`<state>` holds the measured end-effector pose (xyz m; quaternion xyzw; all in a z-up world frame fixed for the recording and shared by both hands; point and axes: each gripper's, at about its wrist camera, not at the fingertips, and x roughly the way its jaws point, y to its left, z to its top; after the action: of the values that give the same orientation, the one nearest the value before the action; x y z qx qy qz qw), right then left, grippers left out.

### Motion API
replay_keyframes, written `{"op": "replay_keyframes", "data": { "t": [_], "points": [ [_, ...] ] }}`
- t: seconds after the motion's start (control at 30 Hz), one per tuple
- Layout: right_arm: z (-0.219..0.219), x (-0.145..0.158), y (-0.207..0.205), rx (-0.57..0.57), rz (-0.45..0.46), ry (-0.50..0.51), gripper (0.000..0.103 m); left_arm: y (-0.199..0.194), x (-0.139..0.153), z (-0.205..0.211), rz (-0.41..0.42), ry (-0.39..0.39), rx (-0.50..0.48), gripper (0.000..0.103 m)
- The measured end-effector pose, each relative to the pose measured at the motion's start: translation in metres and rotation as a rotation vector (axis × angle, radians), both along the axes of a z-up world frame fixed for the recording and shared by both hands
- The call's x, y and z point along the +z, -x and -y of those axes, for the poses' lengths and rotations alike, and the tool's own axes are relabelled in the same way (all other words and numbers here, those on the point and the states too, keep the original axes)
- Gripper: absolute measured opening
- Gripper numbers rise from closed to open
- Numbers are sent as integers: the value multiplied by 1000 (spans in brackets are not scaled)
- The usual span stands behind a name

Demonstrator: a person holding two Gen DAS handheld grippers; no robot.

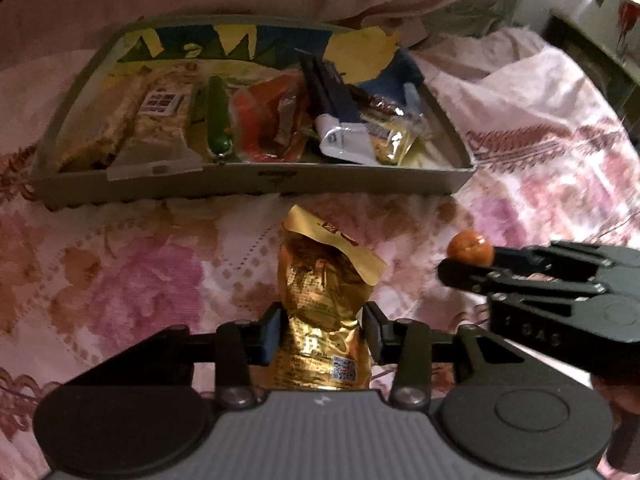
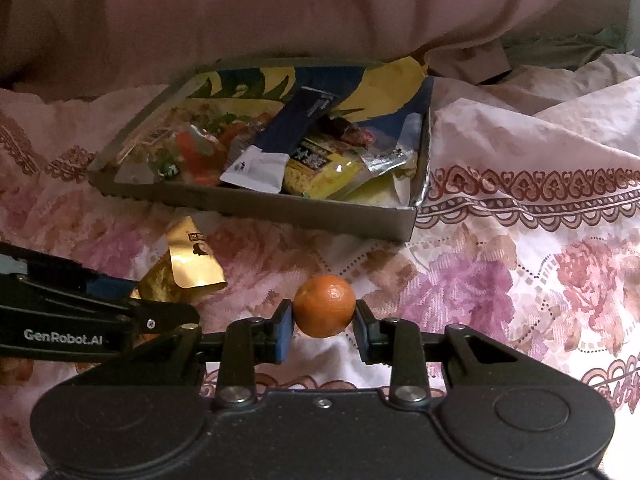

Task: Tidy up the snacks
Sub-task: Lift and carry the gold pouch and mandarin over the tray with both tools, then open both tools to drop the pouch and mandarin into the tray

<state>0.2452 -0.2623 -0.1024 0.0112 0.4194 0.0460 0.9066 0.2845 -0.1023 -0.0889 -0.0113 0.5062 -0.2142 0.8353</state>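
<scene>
My left gripper (image 1: 323, 334) is shut on a gold snack packet (image 1: 320, 300) and holds it upright above the floral bedspread, in front of the cardboard box (image 1: 256, 186). The packet also shows in the right wrist view (image 2: 188, 268), with the left gripper (image 2: 176, 312) beside it. My right gripper (image 2: 323, 322) is shut on a small orange (image 2: 325, 306), a little in front of the box (image 2: 320, 214). In the left wrist view the orange (image 1: 470, 249) sits at the tips of the right gripper (image 1: 468, 266), to the right of the packet.
The box holds several snacks: a nut bar (image 1: 152, 124), a green item (image 1: 218, 120), an orange-red packet (image 1: 268, 120), a dark blue and white pouch (image 2: 276, 148) and a yellow packet (image 2: 320, 176). A pink pillow (image 2: 280, 12) lies behind the box. A dark cabinet (image 1: 592, 60) stands far right.
</scene>
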Motion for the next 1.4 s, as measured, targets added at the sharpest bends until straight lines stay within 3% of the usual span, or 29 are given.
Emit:
{"op": "replay_keyframes", "data": {
  "t": [0.23, 0.47, 0.67, 1.17, 1.33, 1.4],
  "points": [
    [9, 20, 6, -35, 89, -40, 33, 3, 18, -5, 3, 83, -4, 46],
    [18, 35, 1, -83, 224, -66, 34, 0, 58, -10, 140, 164, 20, 47],
    [18, 30, -22, -142, 244, -73, 34, -38, 60, -12, 214, 194, 108, 48],
    [13, 5, -62, -170, 202, -36, 34, -89, 33, 14, 401, -50, 177, 52],
    [13, -1, -64, -171, 180, -47, 35, -92, 25, 9, 371, -33, 186, 58],
    [13, 0, -63, -164, 187, -55, 42, -92, 24, 7, 356, -25, 189, 63]
  ]
}}
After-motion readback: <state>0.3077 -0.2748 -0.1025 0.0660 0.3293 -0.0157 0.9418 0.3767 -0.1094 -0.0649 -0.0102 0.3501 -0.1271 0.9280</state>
